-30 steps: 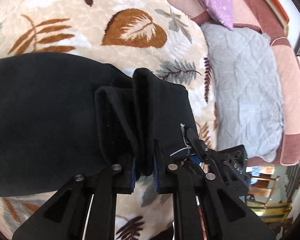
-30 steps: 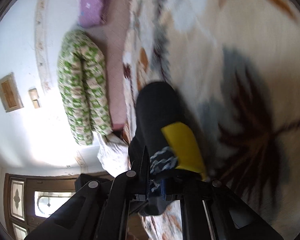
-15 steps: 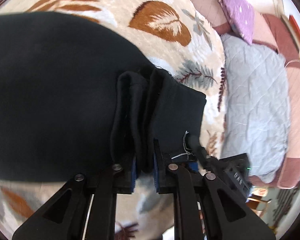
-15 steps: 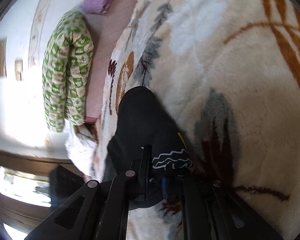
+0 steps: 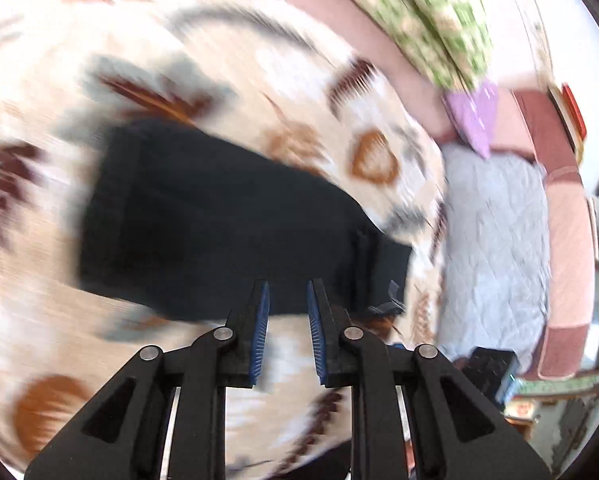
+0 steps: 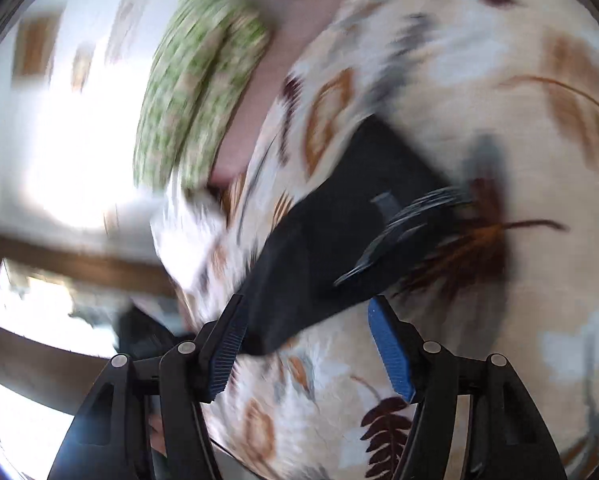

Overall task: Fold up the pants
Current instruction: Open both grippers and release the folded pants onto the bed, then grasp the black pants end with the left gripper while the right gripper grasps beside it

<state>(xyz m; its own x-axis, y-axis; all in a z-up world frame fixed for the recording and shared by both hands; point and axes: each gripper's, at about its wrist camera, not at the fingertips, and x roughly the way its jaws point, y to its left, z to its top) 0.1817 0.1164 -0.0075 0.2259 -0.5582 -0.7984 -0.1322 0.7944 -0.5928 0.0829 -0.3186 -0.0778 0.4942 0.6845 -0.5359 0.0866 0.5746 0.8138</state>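
Two hand-held grippers hang above the bed with nothing between their blue pads. The left hand-held gripper (image 5: 286, 322) has just parted to a narrow gap; the right hand-held gripper (image 6: 307, 340) has just sprung wide. Beyond them the black pants (image 5: 219, 220) lie folded on the leaf-print blanket (image 5: 259, 60), a green patterned bolster (image 6: 195, 92) farther off.

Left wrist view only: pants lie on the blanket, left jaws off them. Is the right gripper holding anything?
Observer: No. The right gripper has just been opening and its jaws now stand wide. The pads press nothing, and the pants lie on the bed beyond them.
Operator: Any marking on the pants?
Observer: Blurred white stripes near one edge.
Operator: What's past the blanket on that side?
Observer: A bright window.
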